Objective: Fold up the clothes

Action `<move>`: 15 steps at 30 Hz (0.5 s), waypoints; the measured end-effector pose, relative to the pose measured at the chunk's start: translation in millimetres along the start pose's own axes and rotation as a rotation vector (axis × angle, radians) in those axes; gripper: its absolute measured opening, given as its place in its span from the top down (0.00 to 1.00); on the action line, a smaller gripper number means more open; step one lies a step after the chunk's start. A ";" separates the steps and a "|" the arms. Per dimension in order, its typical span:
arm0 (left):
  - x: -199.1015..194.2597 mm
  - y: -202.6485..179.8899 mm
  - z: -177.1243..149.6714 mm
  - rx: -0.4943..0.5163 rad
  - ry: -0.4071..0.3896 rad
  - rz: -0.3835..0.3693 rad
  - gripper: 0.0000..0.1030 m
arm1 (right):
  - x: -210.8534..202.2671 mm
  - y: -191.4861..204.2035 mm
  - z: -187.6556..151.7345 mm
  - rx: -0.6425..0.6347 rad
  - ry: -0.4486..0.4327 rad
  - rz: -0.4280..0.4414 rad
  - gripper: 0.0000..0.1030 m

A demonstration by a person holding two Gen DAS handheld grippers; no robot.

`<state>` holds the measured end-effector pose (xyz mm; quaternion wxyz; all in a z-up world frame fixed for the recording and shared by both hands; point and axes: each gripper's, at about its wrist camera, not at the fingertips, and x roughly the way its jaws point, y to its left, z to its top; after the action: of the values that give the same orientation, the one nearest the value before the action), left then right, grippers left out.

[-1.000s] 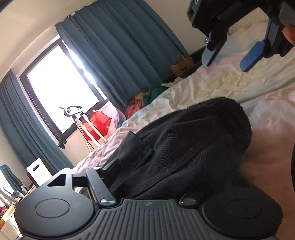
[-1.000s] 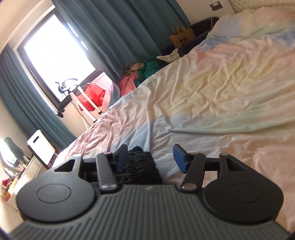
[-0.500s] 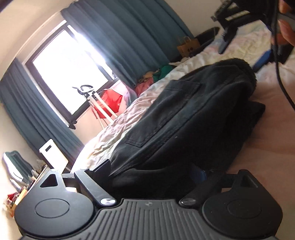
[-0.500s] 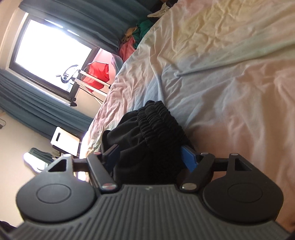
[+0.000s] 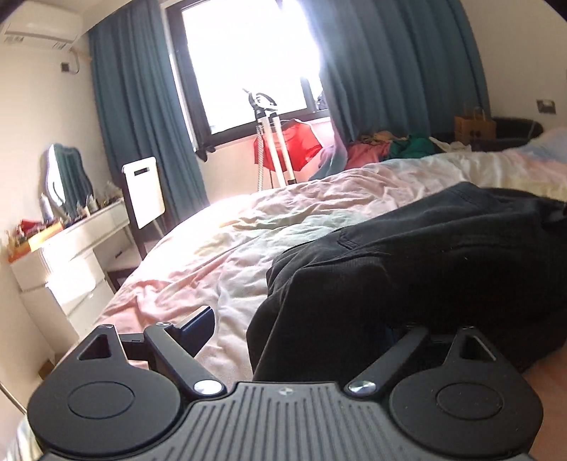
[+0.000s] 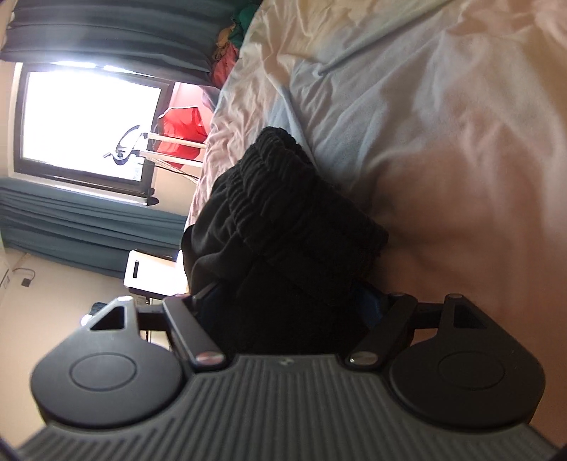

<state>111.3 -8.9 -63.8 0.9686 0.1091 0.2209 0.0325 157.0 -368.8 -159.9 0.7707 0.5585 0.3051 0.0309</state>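
The black trousers [image 5: 425, 262] lie bunched on the bed [image 5: 248, 227], their gathered waistband [image 6: 269, 191] nearest the right tool [image 6: 290, 301]. Both it and the left tool [image 5: 301, 329] have just been opening; their jaws stand wide, cloth lying loosely between them, not pinched.

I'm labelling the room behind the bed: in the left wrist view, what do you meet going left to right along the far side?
Air conditioner → mirror → white chair → window → red garment → brown paper bag.
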 end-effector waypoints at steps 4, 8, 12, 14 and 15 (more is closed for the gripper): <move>-9.6 37.7 -2.3 -0.168 0.071 0.019 0.12 | -12.6 16.4 -4.8 -0.084 -0.037 0.069 0.23; -10.4 62.3 -14.0 -0.284 0.185 -0.001 0.11 | -13.4 19.5 -7.3 -0.124 -0.014 0.027 0.23; -11.8 57.6 -19.1 -0.266 0.193 -0.001 0.11 | -5.3 15.9 -10.0 -0.169 0.006 -0.052 0.22; -11.5 56.2 -19.4 -0.259 0.192 0.002 0.11 | -1.7 14.1 -12.5 -0.199 0.015 -0.069 0.15; -4.2 53.2 -18.2 -0.263 0.194 -0.001 0.11 | 2.0 13.8 -14.1 -0.221 0.026 -0.077 0.15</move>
<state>98.8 46.0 -66.0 0.9487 -0.0224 0.3073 0.0713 155.6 -351.0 -151.3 0.8244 0.4574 0.3307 0.0421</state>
